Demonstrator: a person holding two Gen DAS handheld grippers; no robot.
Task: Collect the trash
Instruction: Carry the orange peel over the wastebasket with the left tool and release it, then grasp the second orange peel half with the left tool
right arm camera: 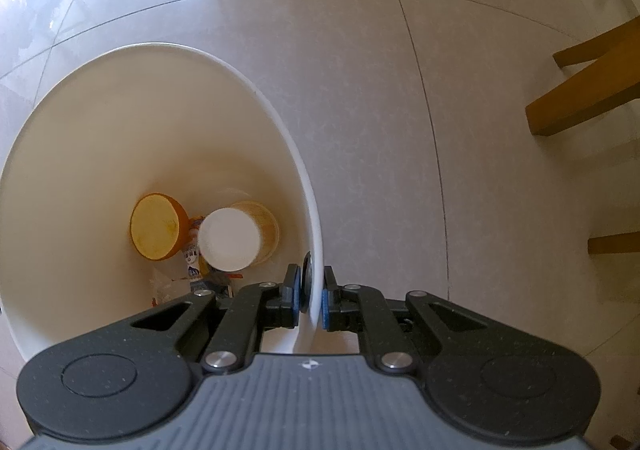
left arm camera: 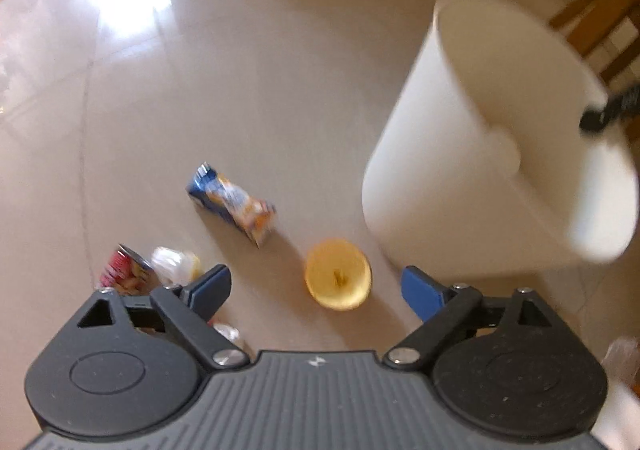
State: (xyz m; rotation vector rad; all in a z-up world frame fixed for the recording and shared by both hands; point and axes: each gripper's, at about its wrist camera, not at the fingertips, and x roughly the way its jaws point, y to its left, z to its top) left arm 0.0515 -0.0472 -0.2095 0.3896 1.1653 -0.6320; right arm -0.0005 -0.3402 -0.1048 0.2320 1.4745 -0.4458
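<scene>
My left gripper (left arm camera: 316, 286) hangs open over the tiled floor, with nothing between its blue pads. Just beyond its fingertips lies a yellow fruit half (left arm camera: 338, 274), hollow side up. A blue and orange snack wrapper (left arm camera: 232, 205) lies further out to the left. A red can (left arm camera: 124, 272) and a crumpled white wrapper (left arm camera: 172, 264) lie by the left finger. The white bin (left arm camera: 480, 169) stands at the right. My right gripper (right arm camera: 312, 298) points down and is shut on the bin's rim (right arm camera: 280, 121). Inside the bin lie an orange fruit half (right arm camera: 156, 226), a white-lidded cup (right arm camera: 230, 238) and some wrappers.
Wooden chair legs (right arm camera: 588, 89) stand on the floor to the right of the bin, and also show behind it (left arm camera: 600, 1). A small shiny scrap (left arm camera: 228, 332) lies under the left finger. Glossy floor tiles stretch away to the left and ahead.
</scene>
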